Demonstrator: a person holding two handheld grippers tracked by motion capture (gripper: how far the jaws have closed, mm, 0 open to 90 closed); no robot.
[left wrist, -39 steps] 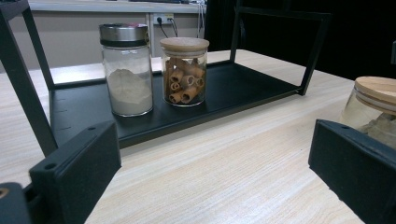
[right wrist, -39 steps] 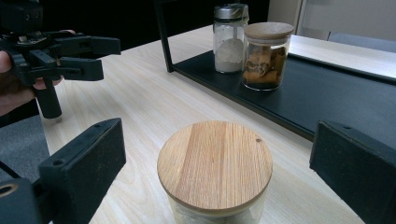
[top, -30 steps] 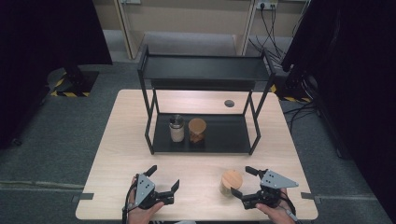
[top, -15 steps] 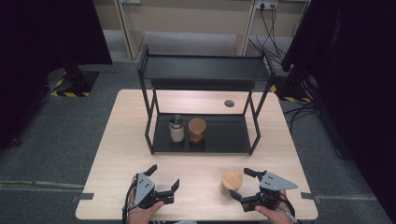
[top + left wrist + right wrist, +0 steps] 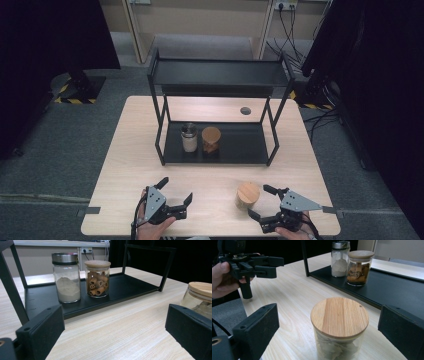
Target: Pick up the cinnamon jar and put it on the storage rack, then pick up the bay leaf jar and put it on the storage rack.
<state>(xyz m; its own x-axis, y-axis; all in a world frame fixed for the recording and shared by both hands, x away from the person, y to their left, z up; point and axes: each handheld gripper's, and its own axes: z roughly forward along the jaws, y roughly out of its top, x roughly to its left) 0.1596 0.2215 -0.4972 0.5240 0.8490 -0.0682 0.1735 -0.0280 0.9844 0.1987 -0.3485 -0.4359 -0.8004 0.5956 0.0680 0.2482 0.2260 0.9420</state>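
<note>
A glass jar with a wooden lid [image 5: 339, 322] stands on the counter [image 5: 210, 182] before the rack [image 5: 218, 142], between the right gripper's [image 5: 261, 202] spread fingers, untouched; closing off-centre could tip it; the left gripper [image 5: 175, 191] rests, fingers spread.

Black rack [image 5: 215, 75], pale wooden table [image 5: 135, 150], tan jar lid [image 5: 248, 192].

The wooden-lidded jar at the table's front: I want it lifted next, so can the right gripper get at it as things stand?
Probably yes. The right gripper is open and faces the jar, with bare table around it and nothing between.
</note>
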